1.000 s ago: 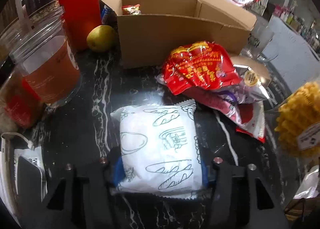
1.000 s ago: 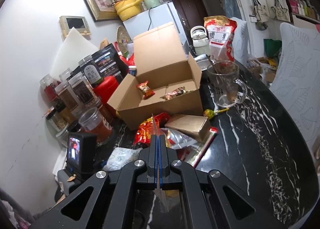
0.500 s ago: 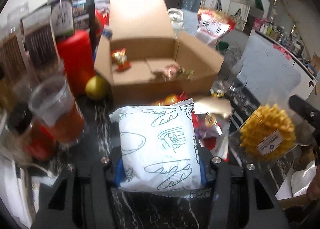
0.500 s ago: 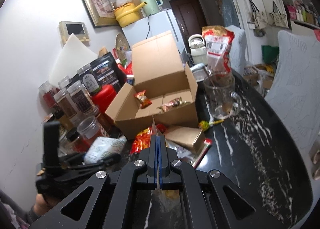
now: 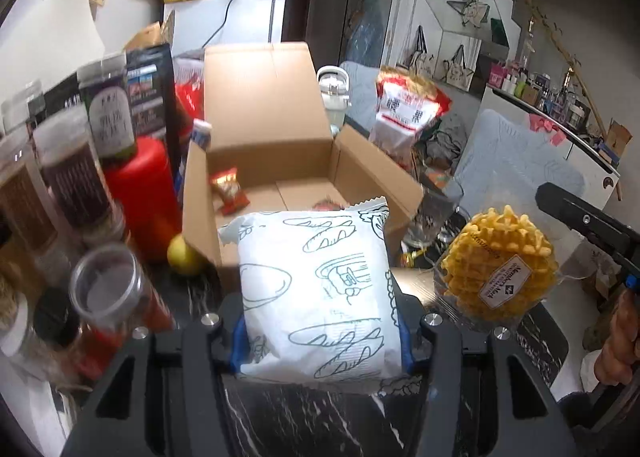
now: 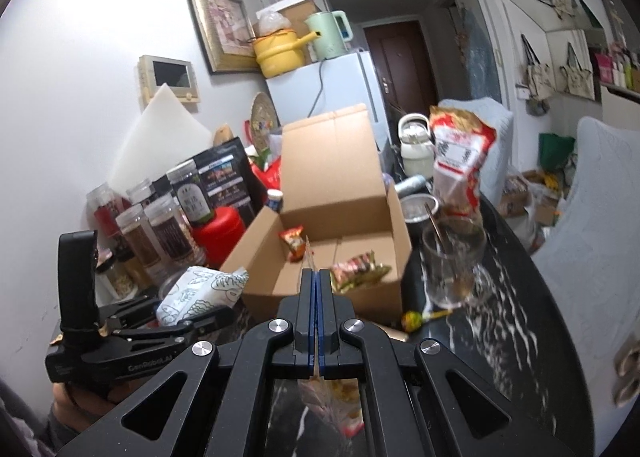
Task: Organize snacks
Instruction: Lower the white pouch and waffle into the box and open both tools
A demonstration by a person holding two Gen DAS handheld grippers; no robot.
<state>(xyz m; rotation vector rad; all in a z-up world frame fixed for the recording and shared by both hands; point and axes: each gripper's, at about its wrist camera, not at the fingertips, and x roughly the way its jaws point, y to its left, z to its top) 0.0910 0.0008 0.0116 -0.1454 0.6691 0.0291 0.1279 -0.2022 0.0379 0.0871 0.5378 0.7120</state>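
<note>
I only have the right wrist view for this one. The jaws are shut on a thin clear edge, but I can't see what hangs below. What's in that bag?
Observer: The left wrist view shows a round yellow waffle with a label, inside the clear bag hanging from the right gripper.
Operator: Is the white packet properly gripped on the other side?
Observer: Yes. The left gripper has its blue pads pressed on both sides of the white packet, which is off the table.
Operator: Anything near the red canister that I'm missing?
Observer: A yellow fruit lies between the red canister and the cardboard box.
</note>
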